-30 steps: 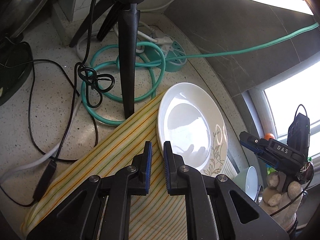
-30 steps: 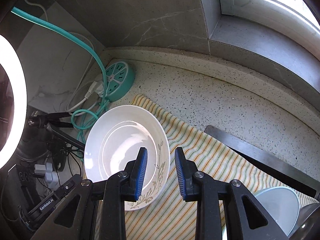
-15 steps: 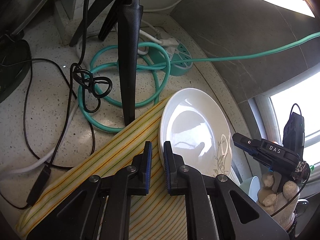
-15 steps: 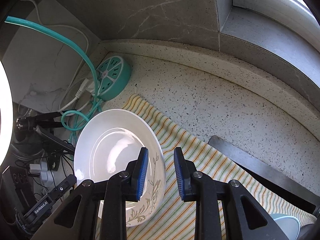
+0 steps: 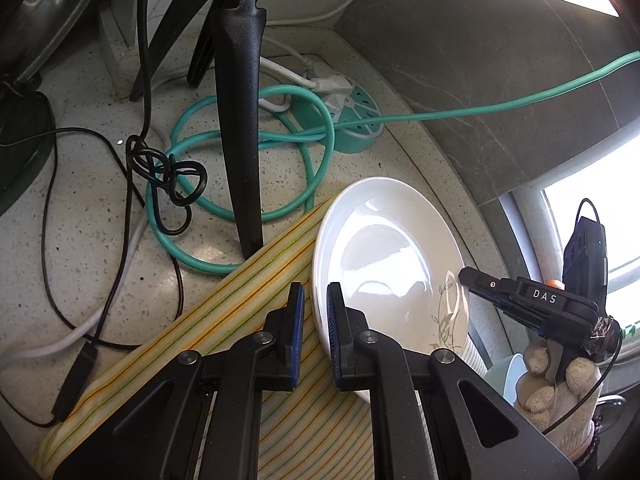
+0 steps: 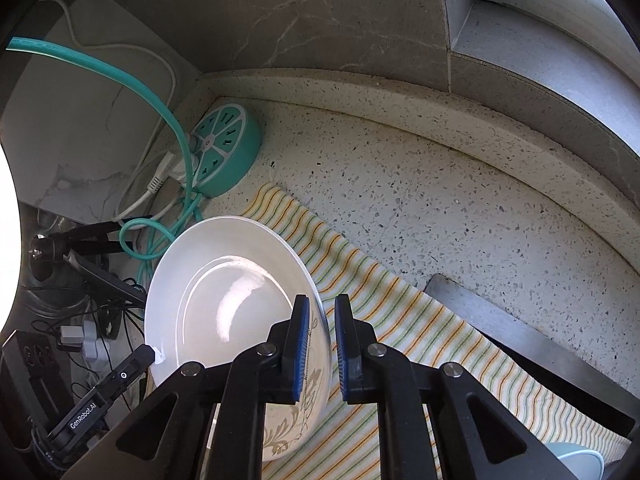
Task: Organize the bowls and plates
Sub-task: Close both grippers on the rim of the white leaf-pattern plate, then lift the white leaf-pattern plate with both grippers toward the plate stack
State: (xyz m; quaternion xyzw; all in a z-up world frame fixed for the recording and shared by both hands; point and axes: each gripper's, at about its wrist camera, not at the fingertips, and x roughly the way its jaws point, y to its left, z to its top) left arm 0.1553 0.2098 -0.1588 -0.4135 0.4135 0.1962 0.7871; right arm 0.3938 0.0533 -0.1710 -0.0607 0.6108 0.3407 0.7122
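A white plate with a grey leaf print [image 5: 384, 264] [image 6: 224, 312] is held tilted above a striped cloth [image 5: 224, 332] [image 6: 400, 312], between both grippers. My left gripper [image 5: 316, 336] has its jaws a narrow gap apart astride the plate's left rim. My right gripper [image 6: 321, 344] has its jaws a narrow gap apart with the plate's right rim between them. Whether either pair of pads presses the rim is unclear. The right gripper also shows in the left wrist view [image 5: 472, 280], in a gloved hand.
A teal power hub [image 6: 224, 156] [image 5: 356, 124] with coiled teal cable [image 5: 248, 160] lies at the back corner. A black tripod leg [image 5: 240, 120] stands by the cloth. Black and white cords cross the speckled counter [image 6: 420, 208]. A pale bowl [image 6: 576, 460] sits low right, beside a sink edge [image 6: 500, 320].
The plate has tipped up and lifted off the cloth. Both grippers have closed in on its opposite rims.
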